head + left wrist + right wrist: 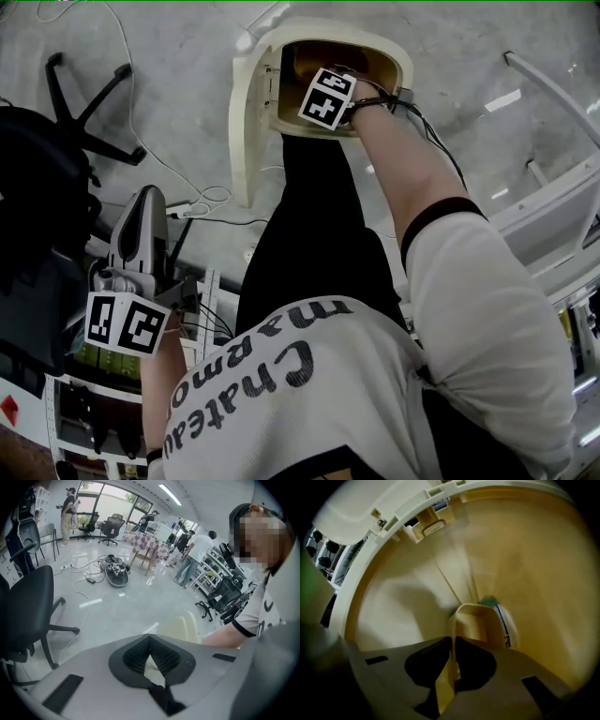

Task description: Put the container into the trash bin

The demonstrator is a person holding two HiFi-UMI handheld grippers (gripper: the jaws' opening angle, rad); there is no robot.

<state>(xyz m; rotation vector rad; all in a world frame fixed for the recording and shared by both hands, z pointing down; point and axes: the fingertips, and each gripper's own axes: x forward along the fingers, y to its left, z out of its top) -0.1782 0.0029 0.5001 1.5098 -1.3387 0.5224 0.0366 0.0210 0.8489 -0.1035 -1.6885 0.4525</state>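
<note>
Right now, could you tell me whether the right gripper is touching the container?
Touching. The right gripper view shows the right gripper shut on the container's thin wall, inside the trash bin.

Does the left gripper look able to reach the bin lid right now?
Probably yes: the left gripper is shut and empty, and only floor with a cable lies between it and the open lid.

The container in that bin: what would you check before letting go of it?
1. The lid stands open: ok.
2. The right gripper is inside the trash bin: ok.
3. Its jaws clamp the container by its wall: ok.
4. The container is below the rim: ok.
5. Room at the bottom: cannot tell.
6. The left gripper is shut, empty, outside: ok.
</note>
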